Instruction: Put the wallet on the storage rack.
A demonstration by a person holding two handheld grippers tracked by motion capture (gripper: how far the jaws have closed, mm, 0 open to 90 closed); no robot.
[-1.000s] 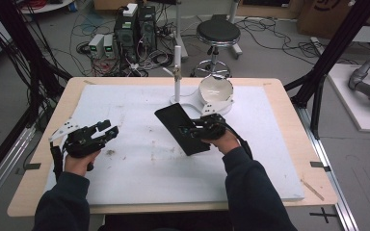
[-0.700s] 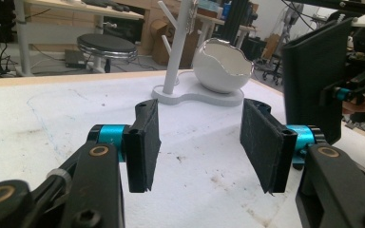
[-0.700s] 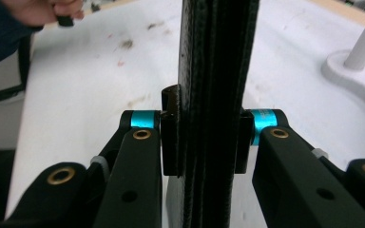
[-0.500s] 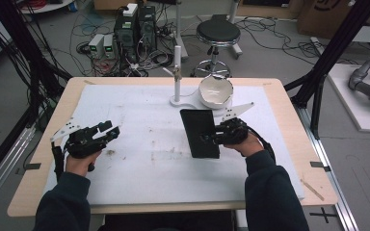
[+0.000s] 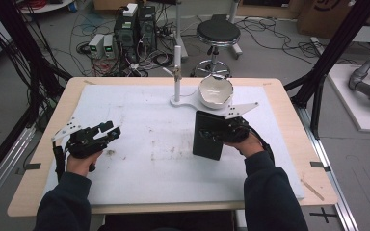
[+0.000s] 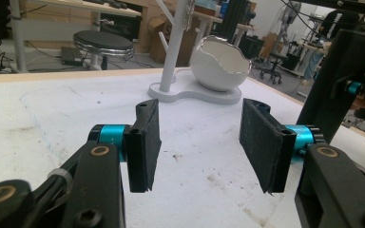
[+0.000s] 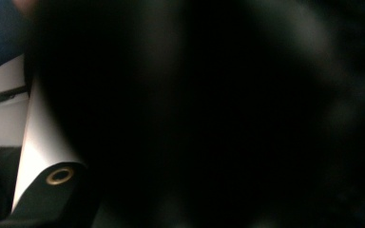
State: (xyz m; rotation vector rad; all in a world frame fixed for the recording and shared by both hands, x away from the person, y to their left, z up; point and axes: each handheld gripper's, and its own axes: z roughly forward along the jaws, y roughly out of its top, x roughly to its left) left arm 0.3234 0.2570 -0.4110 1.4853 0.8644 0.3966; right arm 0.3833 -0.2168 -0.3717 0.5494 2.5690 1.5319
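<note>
The right gripper point(image 5: 217, 133) seems to grip the black slab point(image 5: 206, 134), carrying it, though its jaws are hidden, while the left gripper point(image 6: 199, 142) is wide open and empty, so next it needs a place to set it down

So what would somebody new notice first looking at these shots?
Probably the flat black slab held by the right gripper just right of the table's middle. Behind it, at the far edge, a white eggshell-shaped bowl sits on a white stand. At the left, the left gripper hovers with jaws wide apart, holding nothing.
</note>
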